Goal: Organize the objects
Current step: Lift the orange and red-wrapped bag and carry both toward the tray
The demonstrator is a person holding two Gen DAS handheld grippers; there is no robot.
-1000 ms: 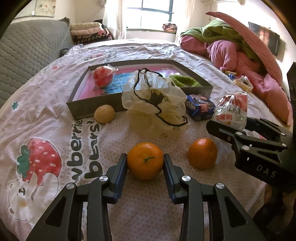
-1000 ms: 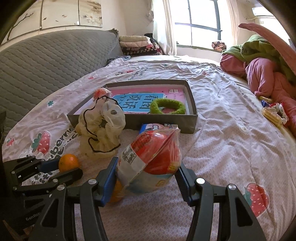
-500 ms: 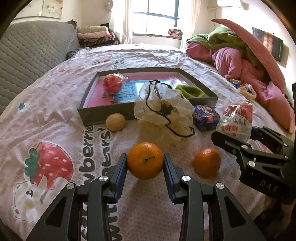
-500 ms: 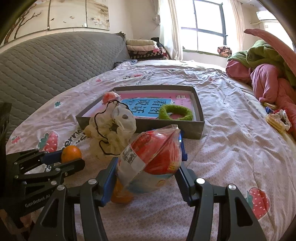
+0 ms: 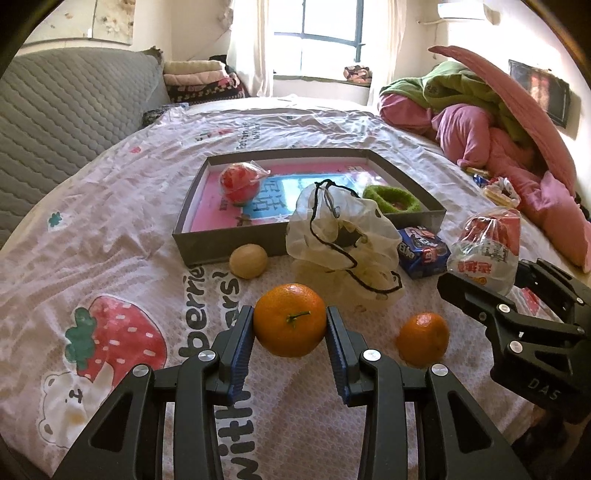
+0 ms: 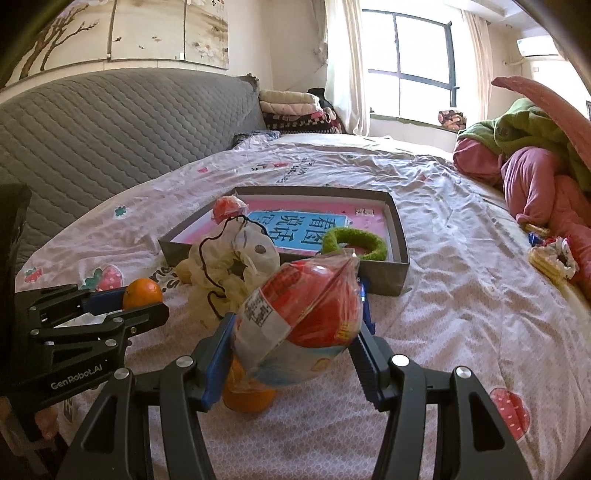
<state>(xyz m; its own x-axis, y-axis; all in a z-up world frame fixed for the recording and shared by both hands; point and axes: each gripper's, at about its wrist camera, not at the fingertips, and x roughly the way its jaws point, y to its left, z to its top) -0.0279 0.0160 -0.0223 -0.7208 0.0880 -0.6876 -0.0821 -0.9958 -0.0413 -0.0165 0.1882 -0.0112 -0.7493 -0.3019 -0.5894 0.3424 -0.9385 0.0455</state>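
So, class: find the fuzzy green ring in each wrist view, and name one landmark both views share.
Left wrist view: the fuzzy green ring lies in the right-hand end of the shallow grey box, upper centre-right.
Right wrist view: the ring lies in the box's near right corner, just above centre.
Shared landmark: the crumpled cream plastic bag with a black cord in front of the box.

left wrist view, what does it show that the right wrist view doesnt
Only the left wrist view shows the tan round fruit in front of the box, the blue snack pack in full, and the strawberry print on the sheet close up.

Only the right wrist view shows the painted panels above the grey headboard.

Both show the grey box holding a wrapped red fruit and green ring, the cream drawstring bag, the left gripper shut on an orange, and the right gripper shut on a bagged red fruit.
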